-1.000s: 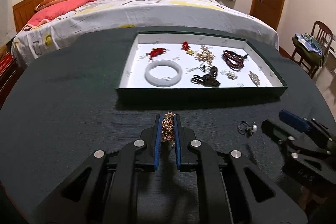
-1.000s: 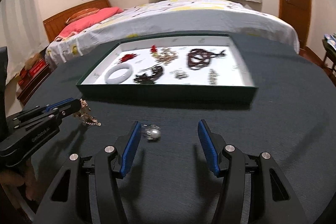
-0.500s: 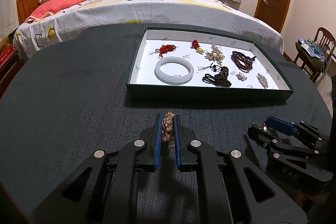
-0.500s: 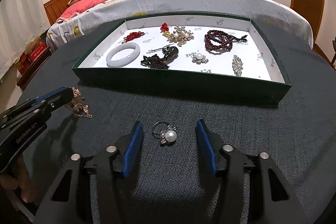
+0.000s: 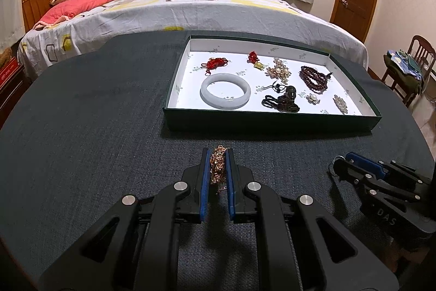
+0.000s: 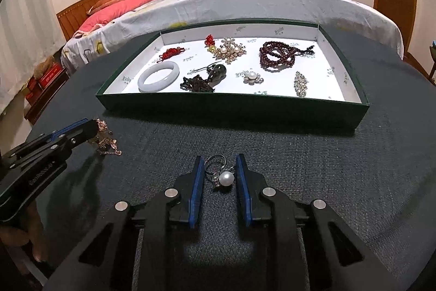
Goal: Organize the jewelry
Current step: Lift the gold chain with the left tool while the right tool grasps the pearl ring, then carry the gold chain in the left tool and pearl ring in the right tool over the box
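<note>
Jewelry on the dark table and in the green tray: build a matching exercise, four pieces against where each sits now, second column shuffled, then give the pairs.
Pieces
1. tangled gold chain
2. silver pearl ring
3. pale jade bangle
4. dark red bead strand

Places
A. in the green tray, near left corner
B. shut in the left gripper
C. in the tray, far right part
D. on the table between the right gripper fingers, not yet clamped

Pairs: 1-B, 2-D, 3-A, 4-C
</note>
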A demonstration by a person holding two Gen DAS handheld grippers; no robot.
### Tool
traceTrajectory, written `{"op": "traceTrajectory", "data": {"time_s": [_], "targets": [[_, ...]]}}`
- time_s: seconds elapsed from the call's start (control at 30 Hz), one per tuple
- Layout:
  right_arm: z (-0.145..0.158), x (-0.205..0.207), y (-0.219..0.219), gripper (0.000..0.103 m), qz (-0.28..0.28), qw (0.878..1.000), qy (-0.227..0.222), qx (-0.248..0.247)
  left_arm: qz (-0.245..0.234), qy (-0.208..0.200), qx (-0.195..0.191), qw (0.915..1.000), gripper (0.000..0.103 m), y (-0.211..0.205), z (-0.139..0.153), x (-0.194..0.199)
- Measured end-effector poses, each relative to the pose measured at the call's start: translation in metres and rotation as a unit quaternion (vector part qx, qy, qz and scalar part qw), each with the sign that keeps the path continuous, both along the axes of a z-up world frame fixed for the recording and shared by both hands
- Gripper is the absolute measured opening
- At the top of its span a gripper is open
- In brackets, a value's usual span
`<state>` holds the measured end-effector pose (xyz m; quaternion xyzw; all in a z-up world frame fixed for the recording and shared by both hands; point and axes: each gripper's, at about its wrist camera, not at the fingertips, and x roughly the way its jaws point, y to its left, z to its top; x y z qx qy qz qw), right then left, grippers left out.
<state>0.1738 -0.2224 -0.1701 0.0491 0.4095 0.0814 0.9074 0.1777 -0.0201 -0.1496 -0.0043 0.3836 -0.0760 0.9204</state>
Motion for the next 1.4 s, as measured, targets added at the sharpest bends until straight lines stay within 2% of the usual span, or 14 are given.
{"op": "traceTrajectory", "data": {"time_s": [0.1,0.13,0.17,0.33,0.53,0.6,0.67,0.7,0.83,0.9,0.93,1.0,1.1,1.4], "targets": [[0.004,-0.003,-0.003,0.025,-0.004,1.0,-0.005,0.004,-0.001,-0.002,-0.001,1.0,0.011,-0.001,0.002,0.0],[0.006,-0.004,-0.004,0.015,-0.003,1.0,-0.008,0.006,-0.001,-0.005,-0.003,1.0,0.011,-0.001,0.004,-0.001],[0.009,-0.004,-0.006,0.012,-0.004,1.0,-0.01,0.007,-0.002,-0.008,-0.004,1.0,0.011,-0.002,0.007,-0.001],[0.025,-0.004,-0.011,0.012,-0.009,0.999,-0.032,0.004,-0.009,-0.03,-0.009,0.9995,0.011,-0.009,0.025,-0.002],[0.015,-0.005,-0.014,0.012,0.0,1.0,-0.011,0.017,-0.012,-0.03,-0.009,0.9994,0.011,-0.012,0.029,-0.002],[0.013,-0.006,-0.011,0.019,0.004,1.0,-0.01,0.014,-0.011,-0.026,-0.01,0.9996,0.011,-0.012,0.027,-0.001],[0.013,-0.007,-0.009,0.053,0.001,1.0,-0.017,0.009,-0.011,-0.023,-0.009,0.9996,0.011,-0.011,0.025,-0.001],[0.012,-0.008,-0.008,0.056,0.0,1.0,-0.018,0.009,-0.011,-0.023,-0.009,0.9996,0.011,-0.011,0.025,-0.001],[0.005,-0.005,-0.004,0.056,0.009,1.0,-0.001,0.007,-0.011,-0.025,-0.009,0.9996,0.011,-0.01,0.025,-0.001],[0.001,-0.004,-0.001,0.055,0.012,1.0,0.007,0.002,-0.01,-0.024,-0.009,0.9996,0.011,-0.01,0.025,-0.001],[0.0,-0.003,-0.001,0.05,0.013,1.0,0.009,0.001,-0.01,-0.024,-0.009,0.9996,0.011,-0.01,0.024,-0.001],[-0.003,-0.003,0.0,0.041,0.016,1.0,0.014,0.001,-0.011,-0.021,-0.009,0.9997,0.011,-0.01,0.023,-0.001],[-0.004,-0.002,0.001,0.021,0.02,1.0,0.018,0.0,-0.013,-0.018,-0.009,0.9997,0.011,-0.01,0.02,0.0],[0.009,-0.004,-0.007,0.021,0.009,1.0,-0.003,0.007,-0.015,-0.026,-0.013,0.9995,0.011,-0.014,0.022,0.0]]}}
